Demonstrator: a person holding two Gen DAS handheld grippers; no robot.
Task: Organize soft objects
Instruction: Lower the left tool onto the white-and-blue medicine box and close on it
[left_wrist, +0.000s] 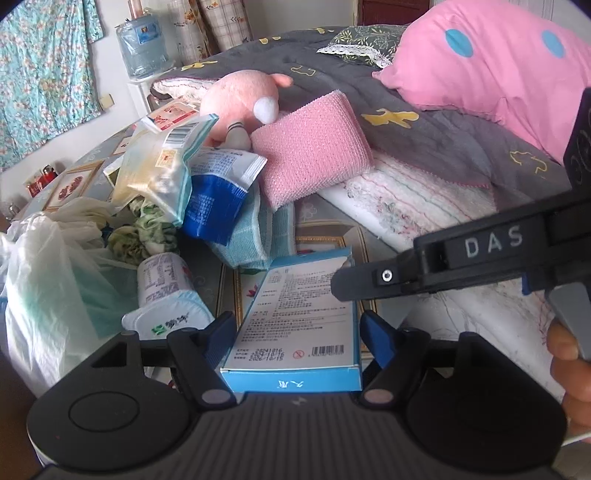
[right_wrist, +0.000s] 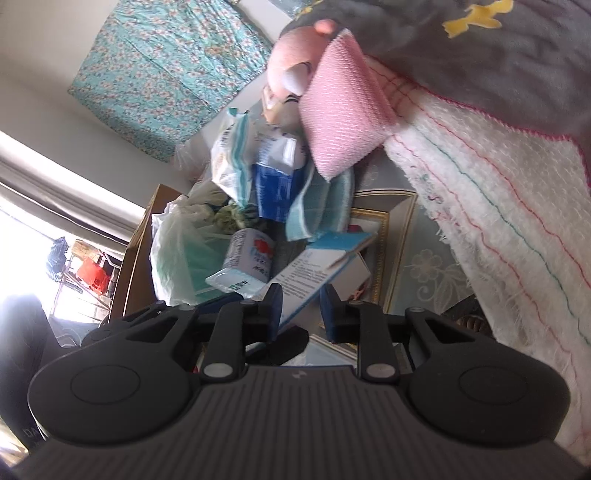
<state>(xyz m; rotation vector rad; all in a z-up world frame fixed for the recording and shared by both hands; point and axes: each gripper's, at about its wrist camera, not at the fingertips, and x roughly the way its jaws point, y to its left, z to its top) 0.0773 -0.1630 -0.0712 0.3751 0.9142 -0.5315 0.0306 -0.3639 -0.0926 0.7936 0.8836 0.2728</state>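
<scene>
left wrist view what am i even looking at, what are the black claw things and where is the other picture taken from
No robot here: a person holds two hand grippers; a hand shows at the right edge. Each picture comes from a camera on one gripper, looking along its fingers. The left gripper clamps the sides of a blue-and-white box. The right gripper pinches the same box's far end. Behind lie a pink plush toy, pink textured pad, teal towel, packets, a cup and a pink pillow.

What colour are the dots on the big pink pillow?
Blue, on the pillow; best seen in the left wrist view.
</scene>
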